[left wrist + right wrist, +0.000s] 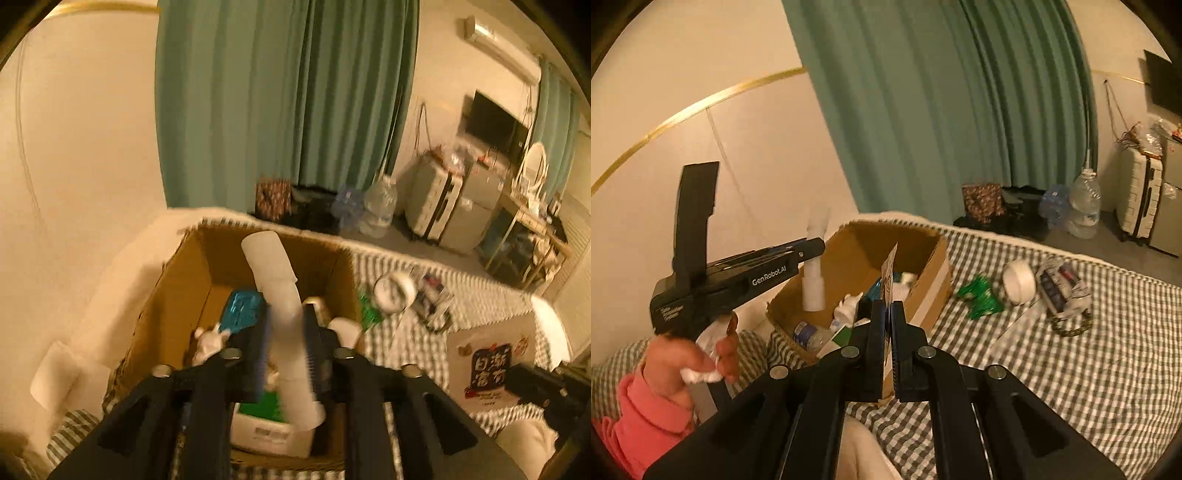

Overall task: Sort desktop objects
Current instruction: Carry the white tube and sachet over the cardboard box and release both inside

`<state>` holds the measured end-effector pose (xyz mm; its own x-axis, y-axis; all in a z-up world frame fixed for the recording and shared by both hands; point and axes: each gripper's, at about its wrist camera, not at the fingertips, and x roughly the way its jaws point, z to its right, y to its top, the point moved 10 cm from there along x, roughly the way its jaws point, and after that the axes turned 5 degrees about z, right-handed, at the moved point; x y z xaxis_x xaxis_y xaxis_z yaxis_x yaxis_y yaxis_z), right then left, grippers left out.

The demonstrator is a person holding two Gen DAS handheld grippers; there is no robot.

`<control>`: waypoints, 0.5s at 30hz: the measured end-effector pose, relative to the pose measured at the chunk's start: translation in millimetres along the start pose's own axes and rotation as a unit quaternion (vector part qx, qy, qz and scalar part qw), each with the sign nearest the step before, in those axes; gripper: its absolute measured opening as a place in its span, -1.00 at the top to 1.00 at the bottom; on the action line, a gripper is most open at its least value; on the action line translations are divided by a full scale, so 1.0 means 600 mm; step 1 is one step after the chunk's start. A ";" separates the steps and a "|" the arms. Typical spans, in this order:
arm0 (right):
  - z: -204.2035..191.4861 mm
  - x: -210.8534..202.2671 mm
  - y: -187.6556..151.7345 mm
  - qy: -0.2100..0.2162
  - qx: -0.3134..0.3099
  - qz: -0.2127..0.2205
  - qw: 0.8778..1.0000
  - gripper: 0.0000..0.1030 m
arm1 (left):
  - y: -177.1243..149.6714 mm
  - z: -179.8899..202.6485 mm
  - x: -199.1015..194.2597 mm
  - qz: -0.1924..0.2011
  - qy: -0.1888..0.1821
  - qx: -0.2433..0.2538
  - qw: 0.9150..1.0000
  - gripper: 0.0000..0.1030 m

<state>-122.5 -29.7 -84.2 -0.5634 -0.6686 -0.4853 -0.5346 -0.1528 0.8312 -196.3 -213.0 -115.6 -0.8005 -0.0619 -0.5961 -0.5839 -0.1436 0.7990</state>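
A cardboard box (177,295) sits on a checked cloth (1071,387). Directly above the box, the left gripper (287,325) is clamped around a white tube (280,295), held nearly upright. At the box's near edge, the right gripper (889,332) pinches a thin card (889,273) edge-on. Releasing the tube well should mean lowering it inside the box walls first, clear of the blue packet (242,308), then parting the fingers. A green wrapper (980,295) and white tape roll (1019,282) lie right of the box.

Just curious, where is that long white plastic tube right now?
The long white plastic tube is clamped in the left gripper, held above the open brown cardboard box; the right wrist view shows it at the box's left side.
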 end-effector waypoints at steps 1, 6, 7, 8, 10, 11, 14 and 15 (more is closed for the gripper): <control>-0.003 0.009 -0.004 0.002 0.000 -0.005 1.000 0.94 | -0.006 -0.010 0.006 -0.004 0.012 0.003 1.000 -0.12; -0.023 0.052 -0.016 0.017 -0.004 -0.027 0.999 0.94 | -0.026 -0.060 0.003 0.012 0.069 -0.008 0.998 -1.00; -0.026 0.060 -0.016 0.021 -0.004 -0.029 0.999 0.94 | -0.026 -0.064 0.003 0.011 0.072 -0.011 0.997 -1.00; -0.030 0.069 -0.017 0.023 -0.002 -0.032 0.999 0.94 | -0.031 -0.075 0.006 0.007 0.080 -0.014 0.997 -1.00; -0.036 0.089 -0.019 0.030 0.000 -0.040 0.999 0.94 | -0.042 -0.099 0.005 0.000 0.099 -0.020 0.995 -1.00; -0.039 0.098 -0.019 0.029 0.000 -0.043 0.999 0.94 | -0.045 -0.106 0.005 -0.003 0.103 -0.024 0.994 -1.00; -0.052 0.133 -0.014 0.032 -0.008 -0.053 0.998 0.94 | -0.051 -0.122 0.000 -0.005 0.115 -0.030 0.993 -1.00; -0.054 0.142 -0.009 0.029 -0.008 -0.050 0.998 0.93 | -0.052 -0.125 -0.004 -0.005 0.119 -0.029 0.992 -1.00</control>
<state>-147.1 -109.8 -121.2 -0.4706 -0.6902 -0.5497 -0.5762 -0.2314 0.7838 -165.9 -282.7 -145.0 -0.7356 -0.2908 -0.6118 -0.5778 -0.2018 0.7908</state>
